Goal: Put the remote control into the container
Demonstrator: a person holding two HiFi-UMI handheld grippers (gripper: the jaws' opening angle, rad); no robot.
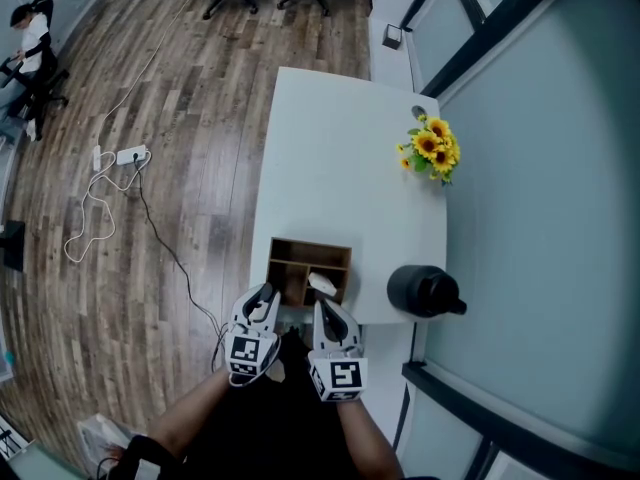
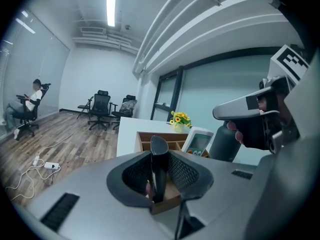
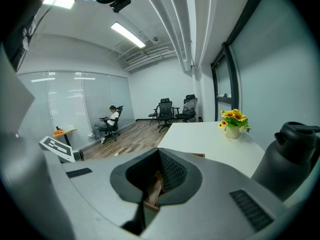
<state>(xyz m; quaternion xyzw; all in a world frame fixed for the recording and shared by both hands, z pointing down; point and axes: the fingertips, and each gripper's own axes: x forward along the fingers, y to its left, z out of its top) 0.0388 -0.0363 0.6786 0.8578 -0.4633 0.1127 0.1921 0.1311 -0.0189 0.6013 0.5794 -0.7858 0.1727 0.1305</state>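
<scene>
A wooden container (image 1: 310,253) with compartments stands at the near edge of the white table (image 1: 340,158). The white remote control (image 1: 322,284) stands tilted inside it, at its right side; in the left gripper view the remote control (image 2: 199,141) shows a screen and an orange button. My right gripper (image 1: 326,310) hovers just behind and above the remote, shut, with nothing between its fingers. My left gripper (image 1: 262,300) is held at the container's near left corner, open and empty. In the left gripper view its dark finger (image 2: 159,166) stands before the container (image 2: 165,135).
A black jug (image 1: 425,290) stands right of the container near the table's edge. A pot of sunflowers (image 1: 432,148) sits at the far right by the glass wall. A power strip with cable (image 1: 130,155) lies on the wooden floor. A person (image 2: 31,100) sits far left.
</scene>
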